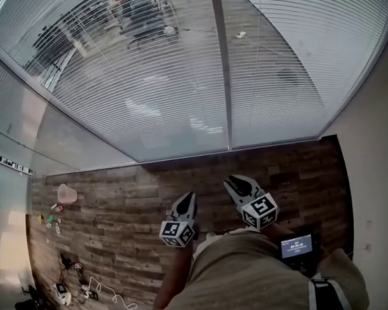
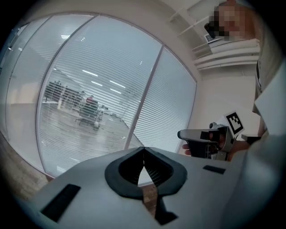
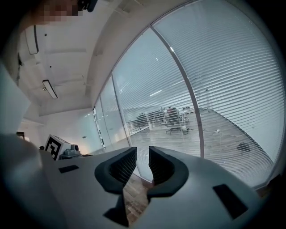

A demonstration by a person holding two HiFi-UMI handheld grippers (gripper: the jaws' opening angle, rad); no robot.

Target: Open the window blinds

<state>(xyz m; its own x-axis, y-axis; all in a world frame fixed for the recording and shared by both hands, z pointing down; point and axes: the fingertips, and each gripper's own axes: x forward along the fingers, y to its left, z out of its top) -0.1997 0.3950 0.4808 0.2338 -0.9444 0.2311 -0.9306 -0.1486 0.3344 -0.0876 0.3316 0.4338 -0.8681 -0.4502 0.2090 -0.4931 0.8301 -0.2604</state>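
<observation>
White slatted window blinds (image 1: pixel 183 87) hang lowered over a glass wall ahead, split by a vertical frame post (image 1: pixel 223 69); the slats are tilted so a room behind shows through. The same blinds (image 2: pixel 103 94) (image 3: pixel 210 89) fill both gripper views. My left gripper (image 1: pixel 187 197) is shut with nothing in it, held over the wood floor short of the glass. To its right my right gripper (image 1: pixel 235 182) stands open and empty, a little nearer the blinds. From the left gripper view I see the right gripper (image 2: pixel 184 134) in a hand at the right.
A wood plank floor (image 1: pixel 128 206) runs to the foot of the glass. A pink cup (image 1: pixel 67 193), small bits and cables (image 1: pixel 81 284) lie at the left. A white wall (image 1: pixel 371 164) closes the right side. A small screen (image 1: pixel 297 245) hangs at the person's waist.
</observation>
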